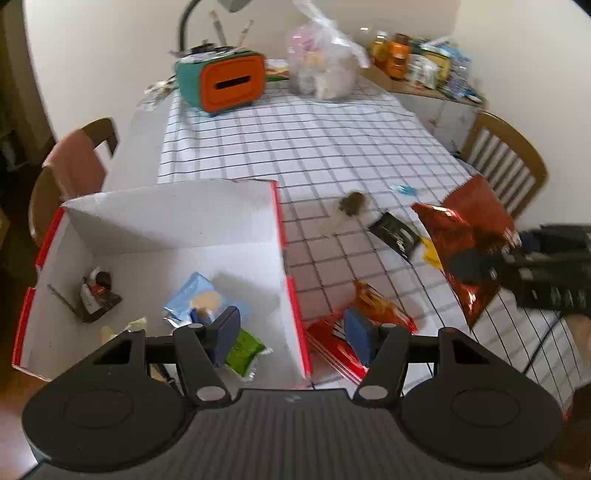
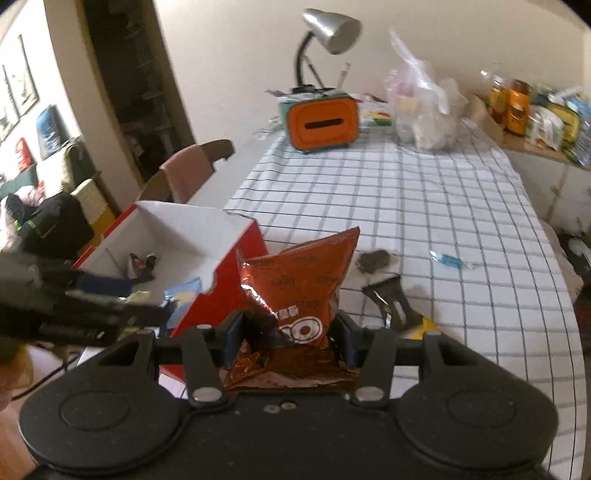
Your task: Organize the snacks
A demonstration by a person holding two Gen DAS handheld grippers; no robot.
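A white cardboard box with red edges [image 1: 155,236] stands at the table's near left; it also shows in the right wrist view [image 2: 177,229]. It holds a light blue snack pack [image 1: 195,295], a green pack [image 1: 243,347] and a small dark pack [image 1: 98,291]. My left gripper [image 1: 291,332] is open and empty over the box's right wall. My right gripper [image 2: 290,334] is shut on a red-brown snack bag [image 2: 299,280], held above the table right of the box; the bag also shows in the left wrist view [image 1: 469,236]. An orange-red pack [image 1: 376,306] lies beside the box.
On the checked tablecloth [image 1: 314,147] lie a black sachet [image 2: 391,302], a dark candy [image 2: 373,260], a blue candy [image 2: 447,258] and a yellow pack [image 1: 432,254]. An orange-teal tissue box [image 2: 321,123], a lamp [image 2: 328,26] and a plastic bag [image 2: 424,107] stand at the far end. Chairs flank the table.
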